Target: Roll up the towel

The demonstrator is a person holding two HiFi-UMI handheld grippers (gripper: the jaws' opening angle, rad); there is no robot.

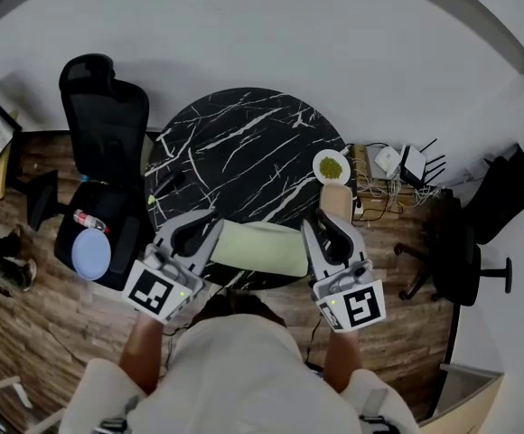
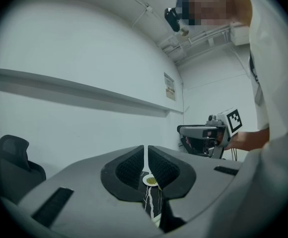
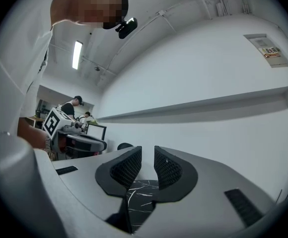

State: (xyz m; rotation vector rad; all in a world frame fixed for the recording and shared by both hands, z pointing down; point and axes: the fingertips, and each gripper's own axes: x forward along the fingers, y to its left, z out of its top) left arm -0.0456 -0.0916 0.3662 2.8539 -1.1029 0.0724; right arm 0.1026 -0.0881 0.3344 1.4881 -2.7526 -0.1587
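two grippers flank the pale green towel [image 1: 257, 248], which lies as a short thick bundle at the near edge of the round black marble table [image 1: 244, 134], just in front of the person. the left gripper [image 1: 199, 231] is at the towel's left end, and its jaws are pressed together with nothing between them; only the table and a small plate [image 1: 332, 166] show through the thin slit. the right gripper [image 1: 321, 231] is at the right end, its jaws a little apart and also empty. both point level across the table, i think so that the two ends can be guided evenly and the roll comes out straight. the towel seems rolled or nearly so, but from above i cannot tell a roll from a fold. the plate stands well apart, out of the way.
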